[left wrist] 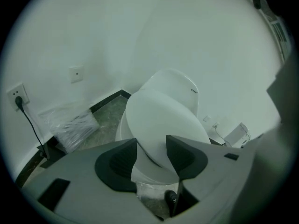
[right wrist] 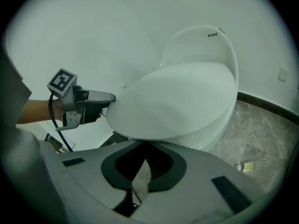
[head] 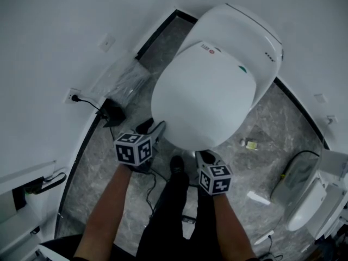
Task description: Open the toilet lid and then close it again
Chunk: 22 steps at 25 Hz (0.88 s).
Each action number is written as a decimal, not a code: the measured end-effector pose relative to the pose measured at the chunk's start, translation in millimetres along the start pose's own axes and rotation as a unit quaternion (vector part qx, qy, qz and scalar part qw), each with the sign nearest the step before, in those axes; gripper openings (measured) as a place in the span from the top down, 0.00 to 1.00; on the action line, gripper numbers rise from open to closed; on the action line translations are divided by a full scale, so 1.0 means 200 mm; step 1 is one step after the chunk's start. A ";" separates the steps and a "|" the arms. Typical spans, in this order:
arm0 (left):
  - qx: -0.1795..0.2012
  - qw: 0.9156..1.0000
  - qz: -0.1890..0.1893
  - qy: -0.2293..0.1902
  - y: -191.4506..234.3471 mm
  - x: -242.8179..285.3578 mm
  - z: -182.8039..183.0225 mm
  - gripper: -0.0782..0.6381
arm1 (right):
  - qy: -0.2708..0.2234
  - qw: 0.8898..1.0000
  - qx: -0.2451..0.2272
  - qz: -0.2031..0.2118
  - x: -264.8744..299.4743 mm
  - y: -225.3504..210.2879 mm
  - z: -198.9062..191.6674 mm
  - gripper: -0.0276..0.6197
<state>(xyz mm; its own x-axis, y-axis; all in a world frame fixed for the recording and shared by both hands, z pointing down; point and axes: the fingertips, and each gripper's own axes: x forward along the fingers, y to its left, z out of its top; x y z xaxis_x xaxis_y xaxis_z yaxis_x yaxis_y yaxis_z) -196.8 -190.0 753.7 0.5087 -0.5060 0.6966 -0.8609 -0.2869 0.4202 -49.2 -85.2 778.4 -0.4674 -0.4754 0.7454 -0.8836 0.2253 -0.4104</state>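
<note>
The white toilet point(head: 255, 31) stands against the wall, and its lid point(head: 206, 91) is tilted up a little at the front, off the seat. In the right gripper view the lid point(right wrist: 177, 106) hangs above the bowl rim. My left gripper point(head: 155, 128) is at the lid's front left edge, and its jaws point(left wrist: 152, 148) are shut on the lid point(left wrist: 159, 120). The right gripper view shows the left gripper point(right wrist: 110, 98) at that same edge. My right gripper point(head: 206, 156) is just below the lid's front edge, shut point(right wrist: 140, 171) with nothing between its pads.
A clear plastic bag point(head: 117, 80) lies by the wall at left, beside a black box point(head: 113, 113) plugged into a wall socket point(head: 73, 97). Another white fixture point(head: 310, 200) stands at the right. A small yellow item point(head: 250, 144) lies on the grey stone floor. My shoe point(head: 176, 165) is before the bowl.
</note>
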 end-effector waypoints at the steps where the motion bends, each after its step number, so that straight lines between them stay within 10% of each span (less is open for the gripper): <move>1: 0.002 1.000 -0.003 -0.004 -0.01 -0.01 0.01 0.60 | -0.004 1.000 -0.001 0.000 -0.01 0.01 0.01 0.94; 22: 0.134 0.991 0.007 -0.010 -0.24 -0.35 0.28 0.88 | -0.080 0.996 0.013 -0.021 -0.42 0.02 0.51 0.94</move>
<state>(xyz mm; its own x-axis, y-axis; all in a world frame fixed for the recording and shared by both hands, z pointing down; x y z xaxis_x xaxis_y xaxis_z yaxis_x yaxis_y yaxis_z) -192.8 -186.6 652.0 0.4980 -0.5271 0.6885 -0.8419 -0.4842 0.2382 -11.8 -131.1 661.0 -0.4173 -0.6143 0.6697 -0.9006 0.1809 -0.3953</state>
